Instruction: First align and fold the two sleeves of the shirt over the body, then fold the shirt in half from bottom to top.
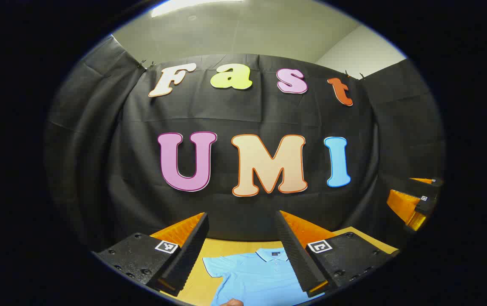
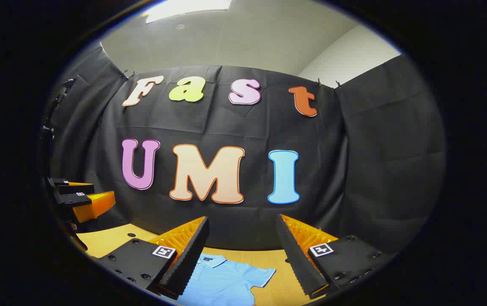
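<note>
Left gripper view: left gripper (image 1: pixel 243 255) sits at the bottom of the frame, jaws spread wide, nothing between them, held up above the table (image 1: pixel 213 246). Light blue polo shirt (image 1: pixel 256 276) lies flat on the wooden table at bottom centre, collar toward the black cloth wall (image 1: pixel 247 114), one short sleeve (image 1: pixel 216 265) spread out to the left in the frame; the lower body of the shirt is cut off by the frame edge. Right gripper (image 1: pixel 417 204) shows at the right edge, mid-height; cannot tell its opening from there. Right gripper view: right gripper (image 2: pixel 243 255) at the bottom, jaws also wide apart and empty, above the table. Shirt (image 2: pixel 222 280) at bottom centre, collar up, a sleeve (image 2: pixel 260 272) spread to the right in the frame. Left gripper (image 2: pixel 82 199) at the left edge. Ceiling light (image 2: pixel 188 8) at the top.
</note>
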`<action>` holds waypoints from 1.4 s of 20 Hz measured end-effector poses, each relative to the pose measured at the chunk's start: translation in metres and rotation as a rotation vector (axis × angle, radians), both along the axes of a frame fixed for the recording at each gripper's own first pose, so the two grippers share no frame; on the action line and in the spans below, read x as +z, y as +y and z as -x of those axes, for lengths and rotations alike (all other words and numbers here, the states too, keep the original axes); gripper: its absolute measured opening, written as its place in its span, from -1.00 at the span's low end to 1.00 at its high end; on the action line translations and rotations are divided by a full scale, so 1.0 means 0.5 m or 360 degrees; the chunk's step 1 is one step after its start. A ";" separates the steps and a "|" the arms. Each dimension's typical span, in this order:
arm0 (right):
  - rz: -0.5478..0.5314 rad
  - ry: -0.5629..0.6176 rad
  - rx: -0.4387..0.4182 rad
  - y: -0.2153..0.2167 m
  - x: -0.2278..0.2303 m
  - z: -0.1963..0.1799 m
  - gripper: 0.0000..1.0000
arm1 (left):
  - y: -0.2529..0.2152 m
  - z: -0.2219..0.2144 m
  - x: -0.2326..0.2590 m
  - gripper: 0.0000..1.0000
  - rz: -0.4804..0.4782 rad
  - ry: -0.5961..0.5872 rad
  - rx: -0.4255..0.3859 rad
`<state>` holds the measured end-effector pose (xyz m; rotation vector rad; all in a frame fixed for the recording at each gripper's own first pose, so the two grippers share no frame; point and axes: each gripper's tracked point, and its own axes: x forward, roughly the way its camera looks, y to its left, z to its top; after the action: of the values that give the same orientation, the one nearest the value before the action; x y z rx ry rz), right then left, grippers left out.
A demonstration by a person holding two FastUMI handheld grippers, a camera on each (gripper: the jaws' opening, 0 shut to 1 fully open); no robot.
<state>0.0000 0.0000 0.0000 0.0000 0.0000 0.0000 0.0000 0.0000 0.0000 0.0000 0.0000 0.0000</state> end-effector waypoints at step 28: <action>0.0101 0.0175 -0.0014 -0.072 -0.134 -0.076 0.96 | -0.033 0.032 0.005 0.89 0.0053 -0.0036 0.0018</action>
<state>0.0382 -0.0358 -0.0669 -0.0633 0.1099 -0.0087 -0.0160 -0.0166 0.0024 -0.0333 -0.0224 0.0114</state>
